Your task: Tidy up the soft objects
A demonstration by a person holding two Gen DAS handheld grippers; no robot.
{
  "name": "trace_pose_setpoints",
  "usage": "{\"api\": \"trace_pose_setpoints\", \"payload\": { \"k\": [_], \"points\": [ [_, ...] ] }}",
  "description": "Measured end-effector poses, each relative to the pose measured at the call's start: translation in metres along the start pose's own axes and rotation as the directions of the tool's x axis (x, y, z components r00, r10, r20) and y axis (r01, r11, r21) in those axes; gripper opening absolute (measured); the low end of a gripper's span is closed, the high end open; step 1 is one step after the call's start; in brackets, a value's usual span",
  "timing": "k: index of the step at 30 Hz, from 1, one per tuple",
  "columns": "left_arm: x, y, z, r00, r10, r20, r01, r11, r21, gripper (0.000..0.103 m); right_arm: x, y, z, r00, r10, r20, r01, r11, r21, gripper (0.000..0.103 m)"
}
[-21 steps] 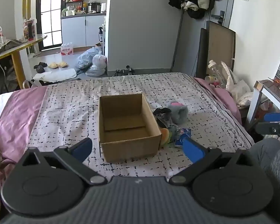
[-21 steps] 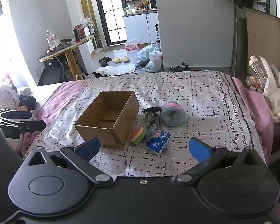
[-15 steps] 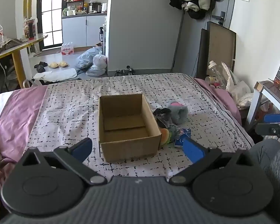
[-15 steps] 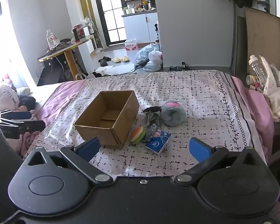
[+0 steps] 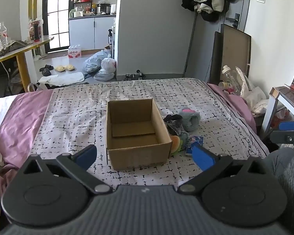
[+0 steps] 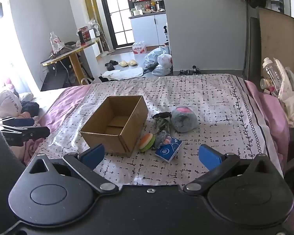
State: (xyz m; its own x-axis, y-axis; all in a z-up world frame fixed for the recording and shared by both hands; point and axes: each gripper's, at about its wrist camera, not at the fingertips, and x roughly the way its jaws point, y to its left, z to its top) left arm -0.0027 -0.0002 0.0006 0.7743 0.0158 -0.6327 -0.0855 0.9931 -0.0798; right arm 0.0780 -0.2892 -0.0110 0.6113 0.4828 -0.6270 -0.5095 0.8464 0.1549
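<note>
An open, empty cardboard box sits on the patterned bedspread. To its right lies a pile of soft things: a grey plush, a dark crumpled cloth, a burger-shaped toy and a blue tissue pack against the box. My left gripper is open and empty, just short of the box. My right gripper is open and empty, short of the toys.
The bed's pink sheet runs along the left side, with bedding heaped at the far left. A side table and bags stand right of the bed. The other gripper shows at each view's edge.
Both views have hardly shifted; both grippers stay open and nothing on the bed has moved.
</note>
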Motion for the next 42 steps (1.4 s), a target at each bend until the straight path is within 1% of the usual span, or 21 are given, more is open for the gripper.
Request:
{"api": "trace_pose_setpoints", "payload": {
  "k": [3,7,10,14,16,24,35,42],
  "points": [
    [0.0005,0.0000,-0.0010,1.000,0.001,0.000,-0.001,1.000,0.000,0.103,-0.0007,-0.0019,-0.0001,1.000,0.019,-0.001,-0.019,0.999,0.028,0.103],
    [0.0010,0.0010,-0.0013,1.000,0.000,-0.001,0.000,1.000,0.000,0.103,-0.0013,-0.0009,-0.0003,1.000,-0.005,0.001,0.005,1.000,0.002,0.103],
    [0.0013,0.0015,-0.0021,1.000,0.005,0.001,-0.005,1.000,0.001,0.103,-0.0021,0.0018,0.0005,1.000,0.009,-0.004,-0.009,1.000,0.007,0.103],
    [0.0015,0.0010,-0.0019,1.000,0.002,-0.002,-0.002,1.000,0.002,0.103,-0.0059,0.0039,0.0007,1.000,0.010,0.016,-0.010,1.000,0.005,0.103],
    [0.0016,0.0021,-0.0022,1.000,-0.006,-0.006,0.006,1.000,0.003,0.103,-0.0045,0.0028,0.0011,1.000,0.002,0.011,-0.002,1.000,0.007,0.103],
    [0.0025,-0.0002,-0.0025,1.000,-0.002,-0.002,0.002,1.000,0.008,0.103,-0.0024,0.0019,0.0012,1.000,-0.011,-0.009,0.011,1.000,0.008,0.103],
    [-0.0001,0.0010,-0.0022,1.000,0.006,0.005,-0.006,1.000,0.005,0.103,-0.0059,0.0071,0.0022,1.000,0.020,0.000,-0.020,1.000,-0.004,0.103],
    [-0.0014,0.0006,-0.0017,1.000,0.011,0.007,-0.011,1.000,0.011,0.103,-0.0055,0.0052,0.0017,1.000,0.016,-0.004,-0.016,1.000,0.003,0.103]
  ]
}}
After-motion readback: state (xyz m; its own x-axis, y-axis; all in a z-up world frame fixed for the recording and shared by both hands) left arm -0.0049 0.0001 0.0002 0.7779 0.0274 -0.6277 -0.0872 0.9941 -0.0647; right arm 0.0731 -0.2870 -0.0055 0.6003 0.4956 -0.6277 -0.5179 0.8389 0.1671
